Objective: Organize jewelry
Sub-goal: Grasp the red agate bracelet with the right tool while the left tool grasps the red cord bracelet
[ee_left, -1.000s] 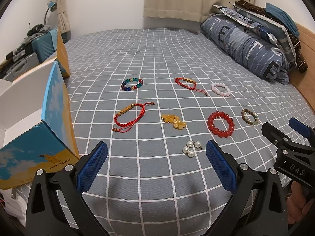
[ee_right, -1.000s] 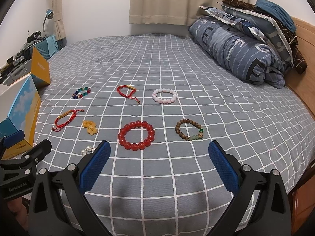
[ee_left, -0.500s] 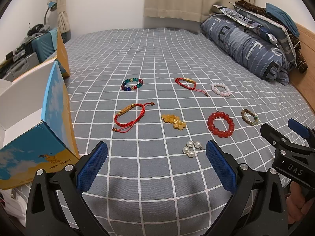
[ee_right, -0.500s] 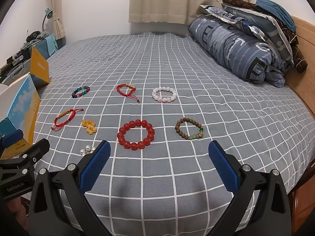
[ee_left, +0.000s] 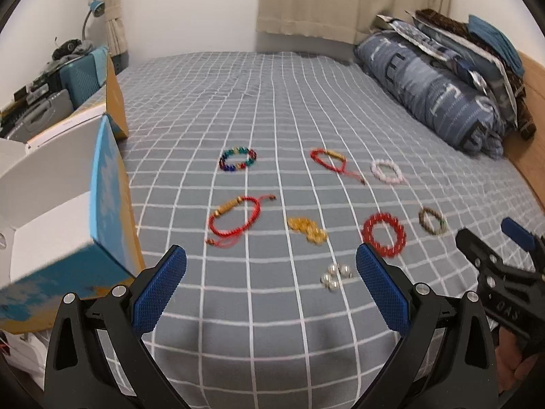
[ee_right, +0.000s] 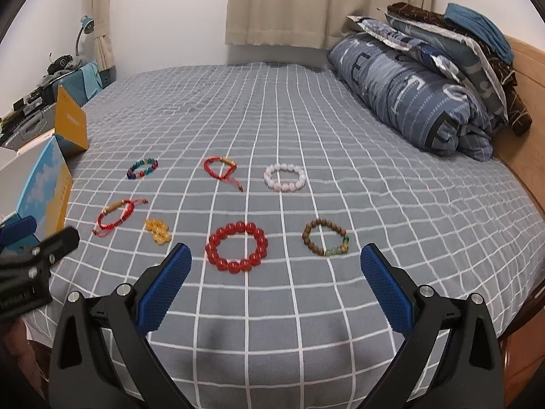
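Several bracelets lie on the grey checked bed (ee_left: 272, 102): a multicolour bead one (ee_left: 237, 159), two red cord ones (ee_left: 235, 220) (ee_left: 332, 159), a pink one (ee_left: 387, 171), yellow beads (ee_left: 307, 231), a red bead one (ee_right: 236, 247), a brown bead one (ee_right: 325, 237) and silver pearls (ee_left: 335, 274). My left gripper (ee_left: 270, 293) is open and empty above the bed's near edge, short of the pearls. My right gripper (ee_right: 276, 283) is open and empty just short of the red bead bracelet. An open white box with blue-and-orange flaps (ee_left: 51, 225) stands at the left.
Folded blue duvets and pillows (ee_right: 425, 85) are stacked at the bed's right against a wooden headboard (ee_right: 524, 68). Suitcases and clutter (ee_left: 51, 92) stand past the bed's left side. Curtains (ee_right: 289, 3) hang at the back.
Both grippers have moved forward a little toward the jewelry; the right one now sits closer to the red bead bracelet. Nothing was picked up.
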Action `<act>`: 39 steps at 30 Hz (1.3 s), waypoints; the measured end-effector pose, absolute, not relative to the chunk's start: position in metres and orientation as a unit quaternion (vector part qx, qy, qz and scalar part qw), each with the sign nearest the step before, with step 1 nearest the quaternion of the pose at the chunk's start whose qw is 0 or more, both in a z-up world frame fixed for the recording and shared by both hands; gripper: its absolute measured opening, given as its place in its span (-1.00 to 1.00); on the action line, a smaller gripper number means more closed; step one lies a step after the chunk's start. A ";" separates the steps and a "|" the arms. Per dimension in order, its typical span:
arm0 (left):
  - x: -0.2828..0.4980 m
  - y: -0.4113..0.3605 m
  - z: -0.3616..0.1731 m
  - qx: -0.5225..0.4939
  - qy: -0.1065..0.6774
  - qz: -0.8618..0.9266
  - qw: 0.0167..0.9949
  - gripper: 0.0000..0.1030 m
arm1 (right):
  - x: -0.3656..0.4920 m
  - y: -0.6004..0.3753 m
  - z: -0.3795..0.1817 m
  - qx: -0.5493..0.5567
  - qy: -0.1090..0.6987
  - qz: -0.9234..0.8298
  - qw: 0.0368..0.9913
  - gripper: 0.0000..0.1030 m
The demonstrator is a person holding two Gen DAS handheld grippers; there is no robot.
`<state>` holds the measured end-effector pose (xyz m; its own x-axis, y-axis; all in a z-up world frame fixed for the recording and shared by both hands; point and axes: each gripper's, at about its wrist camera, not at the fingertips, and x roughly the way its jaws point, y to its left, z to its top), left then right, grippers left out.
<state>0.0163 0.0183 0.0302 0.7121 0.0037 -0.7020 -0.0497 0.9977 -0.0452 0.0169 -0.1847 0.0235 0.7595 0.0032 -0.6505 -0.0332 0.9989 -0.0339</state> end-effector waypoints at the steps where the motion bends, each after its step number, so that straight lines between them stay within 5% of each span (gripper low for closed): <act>1: 0.020 0.020 0.033 -0.034 0.380 0.014 0.924 0.89 | 0.019 -0.184 0.030 -0.024 0.343 0.010 0.939 0.86; 12: 0.087 0.037 0.041 -0.049 0.416 0.020 0.908 0.89 | 0.059 -0.160 0.054 -0.063 0.354 0.021 0.933 0.86; 32: 0.159 0.067 -0.069 -0.037 0.494 0.057 0.867 0.89 | 0.138 -0.153 -0.056 -0.065 0.470 0.048 0.879 0.86; 39: 0.160 0.068 -0.073 -0.034 0.489 0.059 0.870 0.89 | 0.141 -0.153 -0.070 -0.051 0.497 0.066 0.864 0.64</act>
